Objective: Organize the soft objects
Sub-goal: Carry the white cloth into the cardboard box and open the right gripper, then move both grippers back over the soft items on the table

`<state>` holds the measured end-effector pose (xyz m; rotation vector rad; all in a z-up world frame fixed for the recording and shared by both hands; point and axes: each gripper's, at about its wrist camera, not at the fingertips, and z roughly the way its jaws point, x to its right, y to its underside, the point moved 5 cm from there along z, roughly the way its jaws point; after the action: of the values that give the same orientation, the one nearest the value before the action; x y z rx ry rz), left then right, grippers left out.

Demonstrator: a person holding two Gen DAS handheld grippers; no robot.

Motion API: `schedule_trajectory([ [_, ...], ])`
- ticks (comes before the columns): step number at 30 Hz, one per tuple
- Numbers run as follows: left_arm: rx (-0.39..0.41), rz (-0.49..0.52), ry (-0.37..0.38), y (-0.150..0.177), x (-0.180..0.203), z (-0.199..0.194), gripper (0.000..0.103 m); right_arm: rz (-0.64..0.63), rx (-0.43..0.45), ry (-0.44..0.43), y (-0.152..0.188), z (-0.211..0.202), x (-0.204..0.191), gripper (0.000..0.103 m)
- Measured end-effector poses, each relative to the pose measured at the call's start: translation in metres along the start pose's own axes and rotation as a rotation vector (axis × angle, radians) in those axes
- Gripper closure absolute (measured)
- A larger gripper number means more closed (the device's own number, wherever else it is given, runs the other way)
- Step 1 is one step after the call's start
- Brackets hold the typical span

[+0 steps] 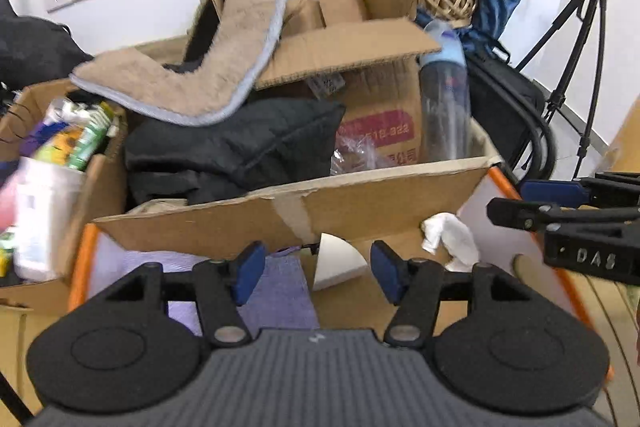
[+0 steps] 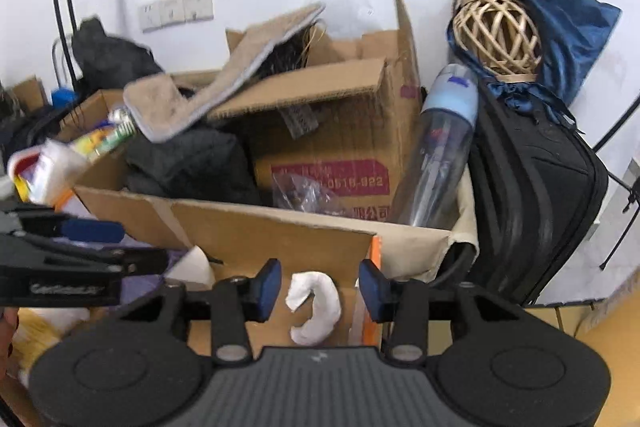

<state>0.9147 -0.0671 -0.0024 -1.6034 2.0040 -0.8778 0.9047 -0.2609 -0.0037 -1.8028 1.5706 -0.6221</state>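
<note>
White rag (image 2: 314,307) lay between the right gripper (image 2: 319,290)'s spread, empty fingers; left gripper (image 1: 317,273) gaped too, half hiding a purple cloth (image 1: 276,291).

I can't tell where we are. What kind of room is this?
Probably a storage corner or workroom: open cardboard boxes stuffed with odds and ends, a black suitcase against the wall, and a camera tripod.
</note>
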Motion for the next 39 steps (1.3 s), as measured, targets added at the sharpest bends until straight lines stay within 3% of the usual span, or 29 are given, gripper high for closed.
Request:
schedule_trajectory([
  [4,0.051,0.038,-0.007,0.000,0.006,-0.066,0.040,-0.026,0.044,-0.007,-0.007,-0.064,-0.002,0.057],
  [6,0.092,0.054,-0.020,0.005,0.009,-0.111,0.039,-0.045,0.080,-0.008,-0.007,-0.108,-0.003,0.048],
  [10,0.200,0.037,0.005,0.030,0.014,-0.202,0.030,-0.076,0.148,-0.018,0.010,-0.194,-0.003,0.046],
  [14,0.325,0.050,0.003,0.093,0.025,-0.291,0.022,-0.096,0.224,-0.064,0.062,-0.269,-0.018,0.038],
  [18,0.462,0.042,0.002,0.184,0.036,-0.358,0.017,-0.141,0.313,-0.141,0.141,-0.329,-0.048,0.029],
  [22,0.502,0.008,-0.069,0.259,0.042,-0.388,0.017,-0.188,0.374,-0.139,0.220,-0.369,-0.075,0.027],
  [25,0.512,0.017,-0.101,0.309,0.049,-0.403,0.012,-0.182,0.419,-0.084,0.274,-0.387,-0.092,0.018],
  [29,0.487,-0.036,-0.091,0.364,0.054,-0.414,0.010,-0.098,0.411,-0.063,0.336,-0.399,-0.108,0.015],
  [32,0.461,-0.047,-0.060,0.377,0.054,-0.418,0.010,-0.069,0.370,-0.118,0.361,-0.401,-0.116,0.015],
  [35,0.487,-0.042,-0.072,0.375,0.055,-0.423,0.010,-0.108,0.367,-0.084,0.365,-0.405,-0.122,0.015],
  [39,0.479,-0.040,-0.064,0.374,0.054,-0.415,0.010,-0.073,0.380,-0.100,0.364,-0.403,-0.118,0.015],
])
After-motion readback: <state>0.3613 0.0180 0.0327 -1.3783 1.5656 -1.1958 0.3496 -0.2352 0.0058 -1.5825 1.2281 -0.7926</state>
